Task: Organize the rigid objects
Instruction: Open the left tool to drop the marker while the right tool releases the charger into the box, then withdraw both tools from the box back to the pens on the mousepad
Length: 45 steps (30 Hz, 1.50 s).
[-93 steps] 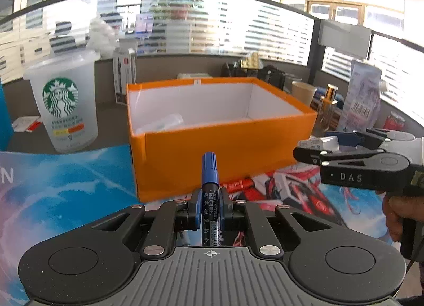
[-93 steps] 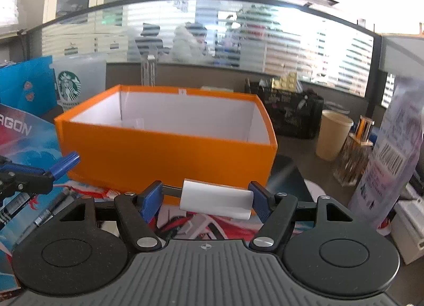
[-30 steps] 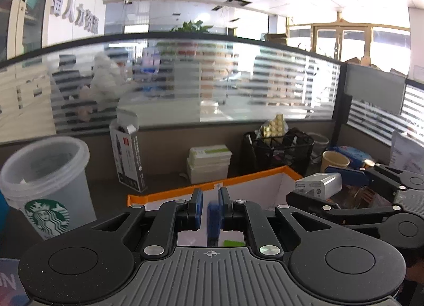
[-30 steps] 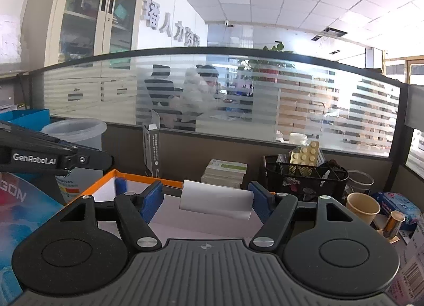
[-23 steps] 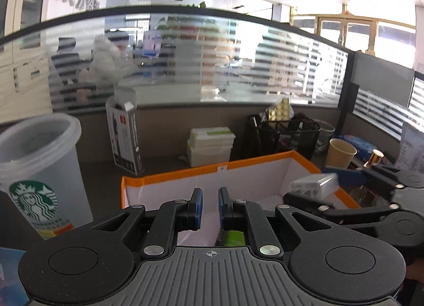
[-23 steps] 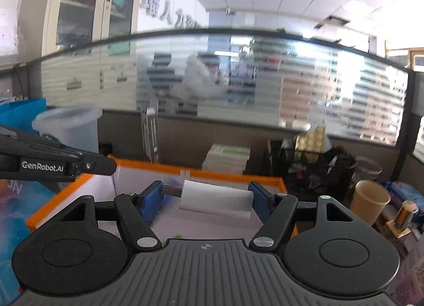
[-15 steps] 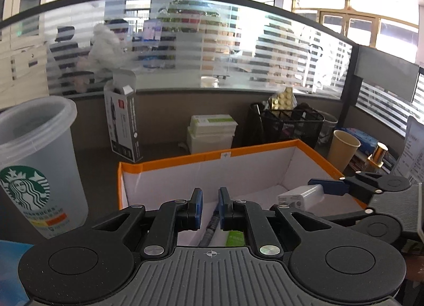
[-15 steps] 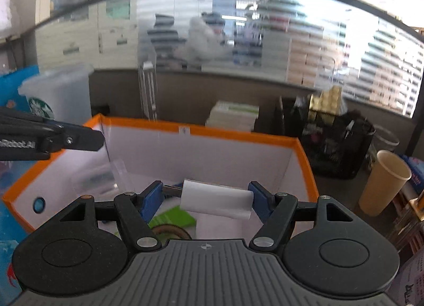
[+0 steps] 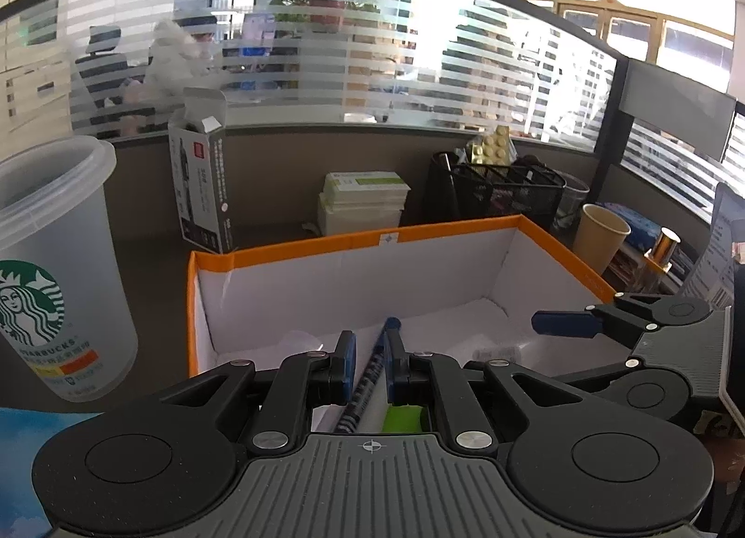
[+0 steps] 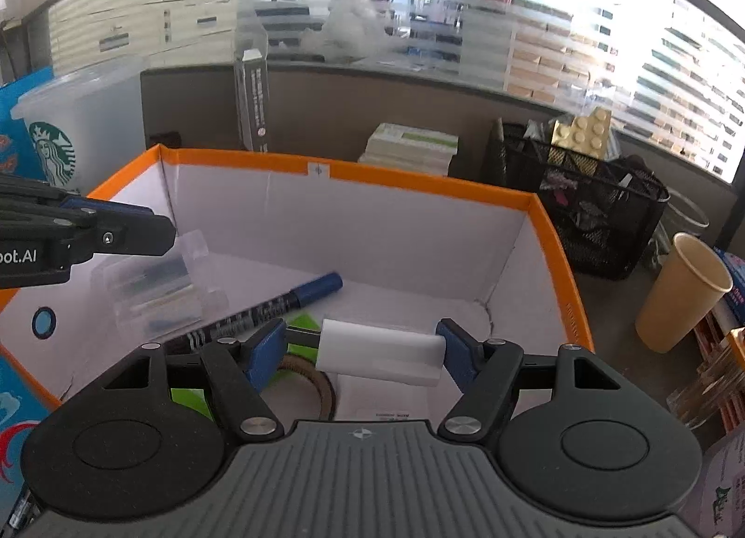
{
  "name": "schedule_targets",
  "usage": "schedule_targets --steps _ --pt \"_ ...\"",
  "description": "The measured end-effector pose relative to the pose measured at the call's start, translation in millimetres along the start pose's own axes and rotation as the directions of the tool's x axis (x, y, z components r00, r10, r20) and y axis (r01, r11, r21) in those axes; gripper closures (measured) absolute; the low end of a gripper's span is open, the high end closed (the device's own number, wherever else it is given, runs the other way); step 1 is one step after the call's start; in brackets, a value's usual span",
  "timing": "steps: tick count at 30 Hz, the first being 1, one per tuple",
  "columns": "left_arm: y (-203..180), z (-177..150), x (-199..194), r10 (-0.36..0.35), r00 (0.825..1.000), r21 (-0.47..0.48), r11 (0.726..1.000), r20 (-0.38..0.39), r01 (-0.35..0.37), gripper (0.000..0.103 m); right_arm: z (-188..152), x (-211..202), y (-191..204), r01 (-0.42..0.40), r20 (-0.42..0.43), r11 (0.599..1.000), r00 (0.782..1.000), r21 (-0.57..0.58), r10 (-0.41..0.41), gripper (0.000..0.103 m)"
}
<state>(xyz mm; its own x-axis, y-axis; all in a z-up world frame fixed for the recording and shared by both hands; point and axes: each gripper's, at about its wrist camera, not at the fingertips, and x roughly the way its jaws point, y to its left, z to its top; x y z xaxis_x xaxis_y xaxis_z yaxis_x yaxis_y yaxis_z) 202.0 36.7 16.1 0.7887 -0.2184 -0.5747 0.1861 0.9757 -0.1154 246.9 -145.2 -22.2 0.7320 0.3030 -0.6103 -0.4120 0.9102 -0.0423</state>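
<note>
A clear plastic cup point(image 9: 51, 258) with a green logo stands on the desk just outside the left wall of the orange box point(image 10: 372, 177). The left gripper point(image 9: 371, 342) hangs over the box's left edge. Its fingers are drawn almost together and pinch nothing. From its own camera the blue marker point(image 10: 260, 307) shows through the narrow slit between them, but the right wrist view shows the marker lying free on the box floor, well below and to the right of those fingertips.

Inside the box, a clear plastic case point(image 10: 149, 291) rests against the left wall. The marker lies aslant just beside it, with its blue cap toward the back wall and its other end hidden behind the right gripper's left finger. A green piece point(image 10: 302, 321) and a brown ring point(image 10: 321, 389) lie near the front of the box floor.

The right gripper point(image 10: 363, 342) points down into the box with its fingers spread wide. They pinch a white block point(image 10: 379, 352) crosswise, above the floor near the box's right wall.

A tan paper cup point(image 10: 675, 291) stands on the desk beyond the box's right edge.
</note>
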Motion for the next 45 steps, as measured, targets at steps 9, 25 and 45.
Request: schedule_targets --steps 9,25,45 --pt "-3 -3 -5 0.001 1.000 -0.004 1.000 -0.006 -0.001 0.092 1 -16 0 0.022 0.049 1.000 0.999 0.004 -0.022 0.026" --pt "-4 -18 -49 0.021 0.999 -0.032 0.999 0.043 -0.020 0.062 -5 -78 31 0.046 0.198 0.997 0.980 -0.065 -0.032 0.026" --pt "25 -94 -102 0.125 0.992 -0.072 0.990 0.029 -0.123 0.009 -78 -121 87 0.027 0.184 0.986 0.983 -0.167 0.004 0.019"
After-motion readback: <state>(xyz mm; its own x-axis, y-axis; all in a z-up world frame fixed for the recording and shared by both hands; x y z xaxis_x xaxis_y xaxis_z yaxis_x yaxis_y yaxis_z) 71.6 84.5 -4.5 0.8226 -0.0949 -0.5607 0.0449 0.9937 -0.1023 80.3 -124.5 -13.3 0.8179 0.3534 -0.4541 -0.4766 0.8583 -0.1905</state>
